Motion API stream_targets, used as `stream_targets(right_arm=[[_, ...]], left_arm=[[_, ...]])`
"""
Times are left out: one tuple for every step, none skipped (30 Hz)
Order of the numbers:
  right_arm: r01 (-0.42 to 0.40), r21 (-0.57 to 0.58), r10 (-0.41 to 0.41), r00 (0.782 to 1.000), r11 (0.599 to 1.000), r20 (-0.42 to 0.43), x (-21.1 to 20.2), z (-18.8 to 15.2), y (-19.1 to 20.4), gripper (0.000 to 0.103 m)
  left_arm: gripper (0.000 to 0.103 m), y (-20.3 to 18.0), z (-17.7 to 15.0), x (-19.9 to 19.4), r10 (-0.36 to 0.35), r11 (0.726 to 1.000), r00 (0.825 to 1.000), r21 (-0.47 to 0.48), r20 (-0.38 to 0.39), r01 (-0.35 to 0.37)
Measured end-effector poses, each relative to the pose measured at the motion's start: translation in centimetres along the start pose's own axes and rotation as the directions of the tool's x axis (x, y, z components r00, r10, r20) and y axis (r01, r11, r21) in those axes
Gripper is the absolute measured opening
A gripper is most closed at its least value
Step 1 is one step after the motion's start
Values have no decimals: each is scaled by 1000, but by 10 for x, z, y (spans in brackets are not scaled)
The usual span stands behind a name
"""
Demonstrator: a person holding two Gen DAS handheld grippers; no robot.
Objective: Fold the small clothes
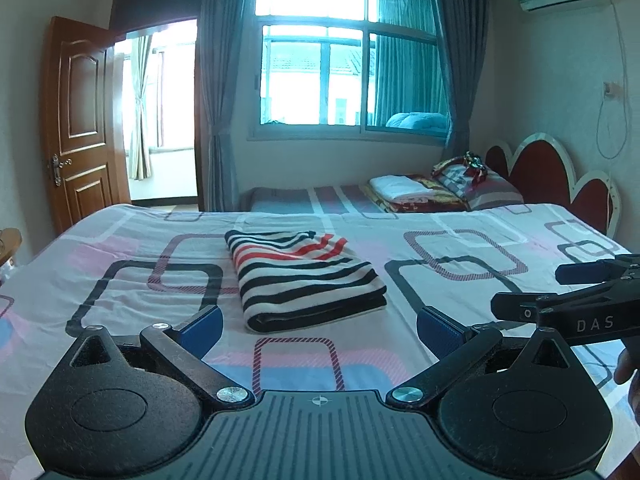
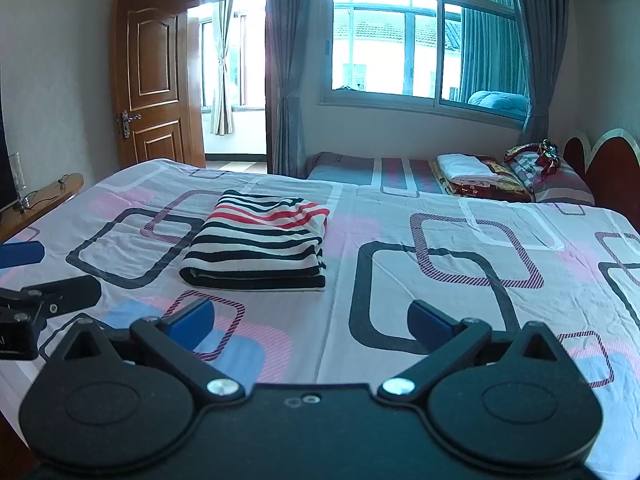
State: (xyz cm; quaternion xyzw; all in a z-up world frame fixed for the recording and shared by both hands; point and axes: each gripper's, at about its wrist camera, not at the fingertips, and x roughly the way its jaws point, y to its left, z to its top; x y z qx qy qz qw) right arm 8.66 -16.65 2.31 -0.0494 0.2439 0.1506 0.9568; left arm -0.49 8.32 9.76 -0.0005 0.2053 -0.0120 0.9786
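A striped garment (image 1: pixel 306 276) in black, white and red lies folded into a neat rectangle on the patterned bed sheet (image 1: pixel 120 248); it also shows in the right wrist view (image 2: pixel 260 240). My left gripper (image 1: pixel 318 330) is open and empty, held just short of the garment's near edge. My right gripper (image 2: pixel 310 320) is open and empty, to the right of the garment and a little short of it. The right gripper also shows at the right edge of the left wrist view (image 1: pixel 560 292), and the left gripper at the left edge of the right wrist view (image 2: pixel 44 276).
A second bed (image 1: pixel 320 196) beyond carries folded bedding (image 1: pixel 404 190) and a pillow (image 1: pixel 480 184) by a red headboard (image 1: pixel 552 172). A wooden door (image 1: pixel 80 120) stands open at the left. A wooden side table (image 2: pixel 44 196) is at the left of the bed.
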Motion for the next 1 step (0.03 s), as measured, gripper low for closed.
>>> stream_targets(right_arm=[[-1, 0, 1, 1000, 1000, 1, 0, 0, 0, 102]], left_arm=[[103, 0, 1, -1, -1, 1000, 1000, -6, 3, 1]])
